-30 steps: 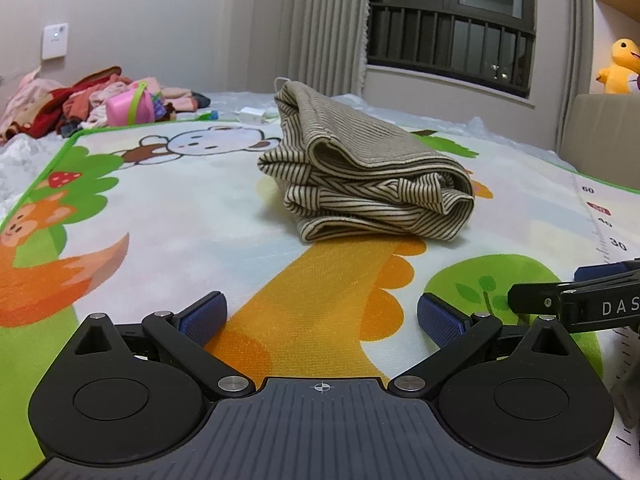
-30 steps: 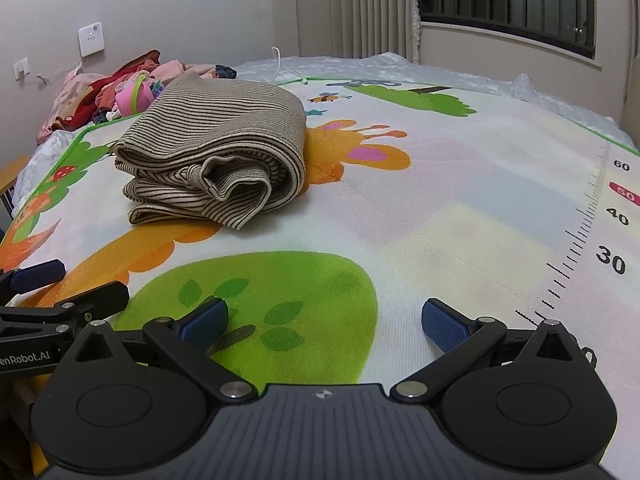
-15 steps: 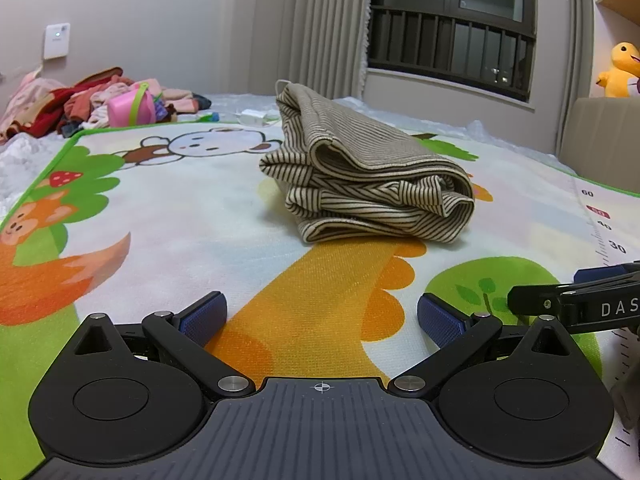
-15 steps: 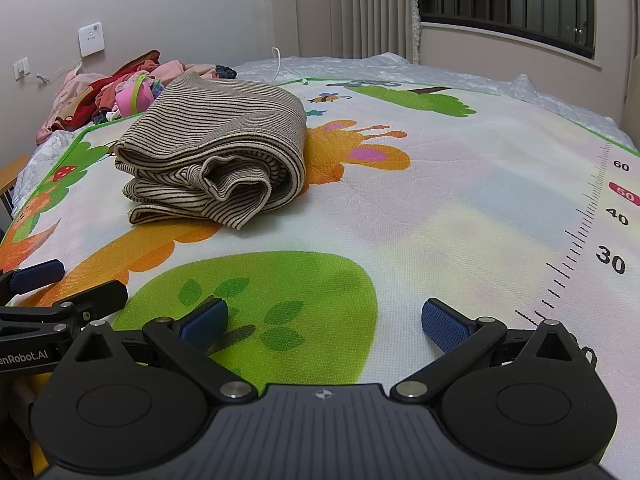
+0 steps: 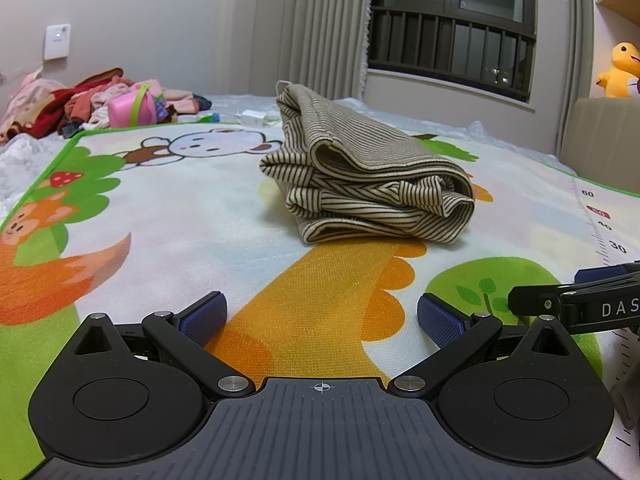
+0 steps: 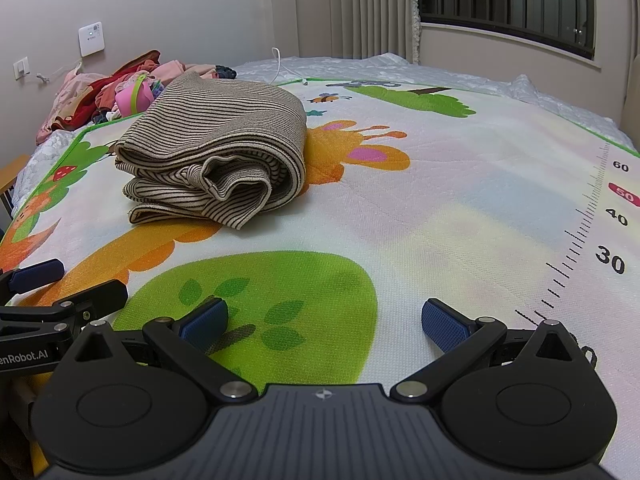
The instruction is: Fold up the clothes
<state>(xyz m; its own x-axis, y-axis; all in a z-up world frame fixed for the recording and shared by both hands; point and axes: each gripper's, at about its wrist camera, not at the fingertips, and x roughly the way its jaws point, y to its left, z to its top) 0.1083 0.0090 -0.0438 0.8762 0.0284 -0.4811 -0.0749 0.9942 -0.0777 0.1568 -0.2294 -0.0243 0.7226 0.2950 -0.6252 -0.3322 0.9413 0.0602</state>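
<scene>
A bedroom with pale walls, long curtains (image 5: 320, 28) and a dark barred window (image 5: 452, 36) holds a bed covered by a bright play mat (image 5: 168, 200) printed with cartoon animals, trees and a number scale along one edge. On the mat lies a striped top (image 5: 372, 184), beige with dark stripes, folded into a thick bundle of several layers. It sits ahead of the left gripper (image 5: 322, 314), a little to its right and well apart from it. From the right gripper (image 6: 324, 318) the same bundle (image 6: 216, 152) lies ahead and to the left, also well apart. Both grippers rest low over the mat near its front edge, side by side, each with its blue-padded fingers (image 5: 204, 314) spread wide and nothing between them. A heap of pink and red clothes (image 5: 80, 104) lies at the far left corner of the bed, beyond the mat. A yellow soft toy (image 5: 618, 70) sits on a ledge at the right.
</scene>
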